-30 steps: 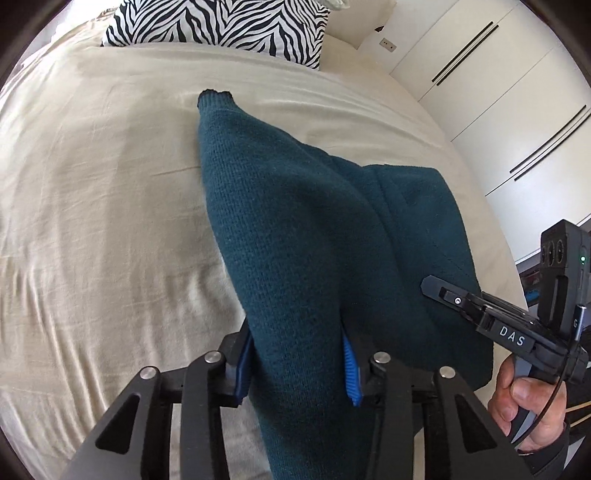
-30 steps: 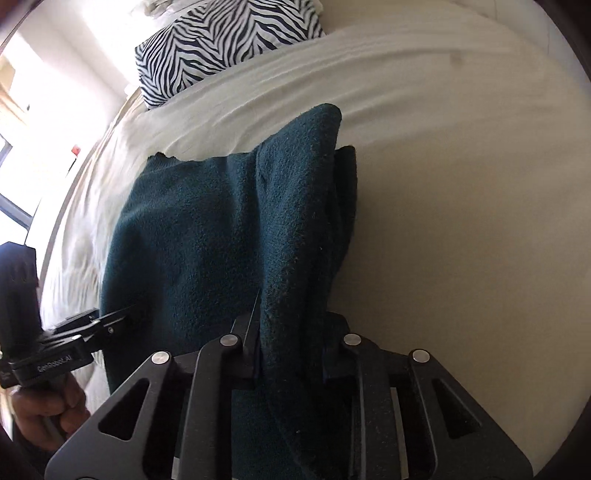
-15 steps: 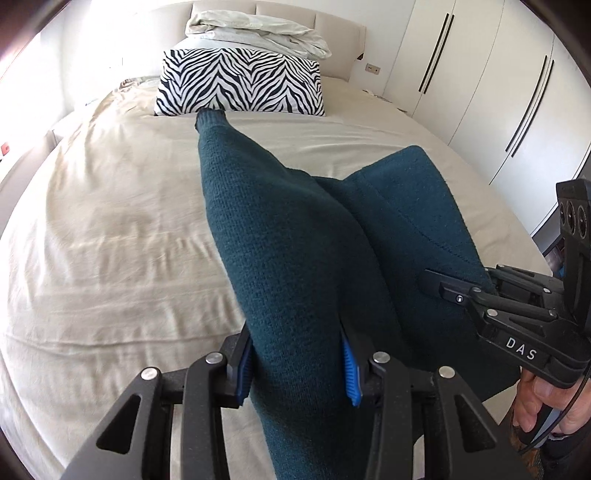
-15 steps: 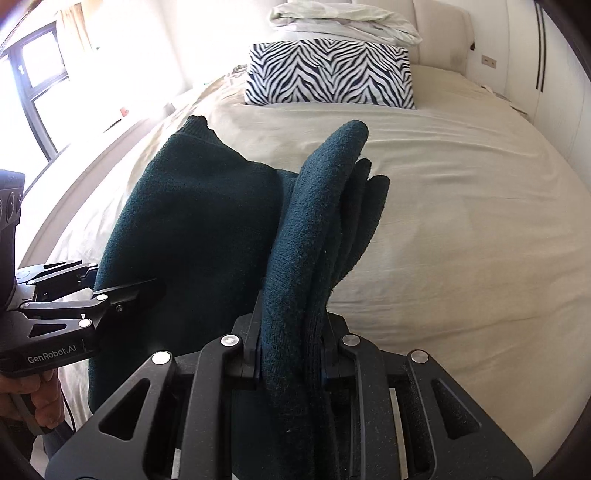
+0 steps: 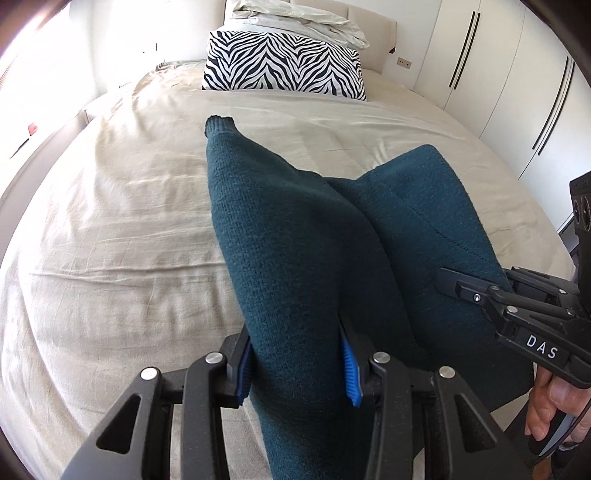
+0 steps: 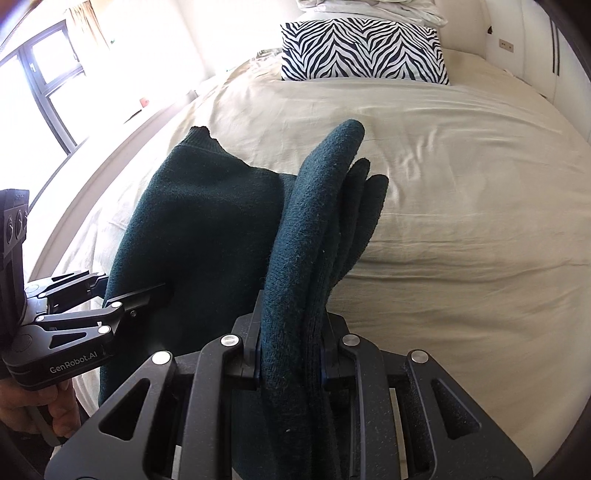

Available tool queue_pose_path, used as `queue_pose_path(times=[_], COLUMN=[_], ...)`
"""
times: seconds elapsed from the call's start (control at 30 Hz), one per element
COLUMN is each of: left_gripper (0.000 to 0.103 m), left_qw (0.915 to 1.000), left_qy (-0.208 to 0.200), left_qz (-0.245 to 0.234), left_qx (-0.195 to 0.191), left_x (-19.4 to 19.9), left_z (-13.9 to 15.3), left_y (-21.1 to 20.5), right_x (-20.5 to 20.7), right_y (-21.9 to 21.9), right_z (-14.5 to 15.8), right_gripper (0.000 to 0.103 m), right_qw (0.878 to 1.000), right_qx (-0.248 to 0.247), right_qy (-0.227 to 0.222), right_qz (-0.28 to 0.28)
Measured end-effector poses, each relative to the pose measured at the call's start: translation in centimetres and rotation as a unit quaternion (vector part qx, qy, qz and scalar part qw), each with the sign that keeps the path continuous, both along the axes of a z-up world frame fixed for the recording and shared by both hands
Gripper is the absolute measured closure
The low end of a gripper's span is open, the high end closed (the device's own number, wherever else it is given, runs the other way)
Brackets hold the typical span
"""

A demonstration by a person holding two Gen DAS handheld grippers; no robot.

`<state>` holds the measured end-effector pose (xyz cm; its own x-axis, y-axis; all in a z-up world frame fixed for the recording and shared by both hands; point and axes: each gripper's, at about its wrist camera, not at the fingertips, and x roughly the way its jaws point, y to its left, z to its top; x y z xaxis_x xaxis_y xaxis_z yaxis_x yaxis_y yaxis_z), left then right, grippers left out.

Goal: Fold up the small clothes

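A dark teal knit sweater [image 5: 295, 251] is held up over the beige bed [image 5: 110, 221], stretched between both grippers. My left gripper [image 5: 297, 360] is shut on a thick bunch of it, a ribbed cuff end [image 5: 218, 123] pointing away. My right gripper [image 6: 290, 354] is shut on several folded layers of the same sweater [image 6: 207, 229], which stand up between its fingers. The right gripper also shows at the right of the left wrist view [image 5: 480, 295], and the left gripper shows at the left of the right wrist view [image 6: 122, 299].
A zebra-print pillow [image 5: 284, 66] and a crumpled pale duvet [image 5: 295, 22] lie at the head of the bed. White wardrobe doors [image 5: 517, 81] stand to the right. A bright window [image 6: 44, 81] is on the left side.
Both grippers have lifted and tilted up with the sweater over the bed; the headboard and pillow came into view. Both grips on the sweater are unchanged.
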<state>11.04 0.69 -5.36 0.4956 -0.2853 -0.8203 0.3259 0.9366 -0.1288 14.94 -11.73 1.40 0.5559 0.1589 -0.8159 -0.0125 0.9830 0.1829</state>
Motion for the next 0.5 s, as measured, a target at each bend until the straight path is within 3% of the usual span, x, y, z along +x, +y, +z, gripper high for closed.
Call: queue_pose_path(times=[0.27,0.5], left_gripper=[0.060,0.055], left_qw=[0.9998,0.9995], left_qy=[0.002,0.015], left_qz=[0.004,0.009], left_qx=[0.021,0.026], left_x=[0.8,1.6], left_z=[-1.9,-4.2], left_y=[-0.4,-0.2], right_x=[-0.7,-0.2], right_y=[-1.8,-4.5], right_z=[-0.9,-4.9], right_gripper=[0.084,0.084], right_qw=[1.000,0.998], right_qx=[0.011,0.042], right_qy=[0.001,0.034], right_qz=[-0.010,-0.040])
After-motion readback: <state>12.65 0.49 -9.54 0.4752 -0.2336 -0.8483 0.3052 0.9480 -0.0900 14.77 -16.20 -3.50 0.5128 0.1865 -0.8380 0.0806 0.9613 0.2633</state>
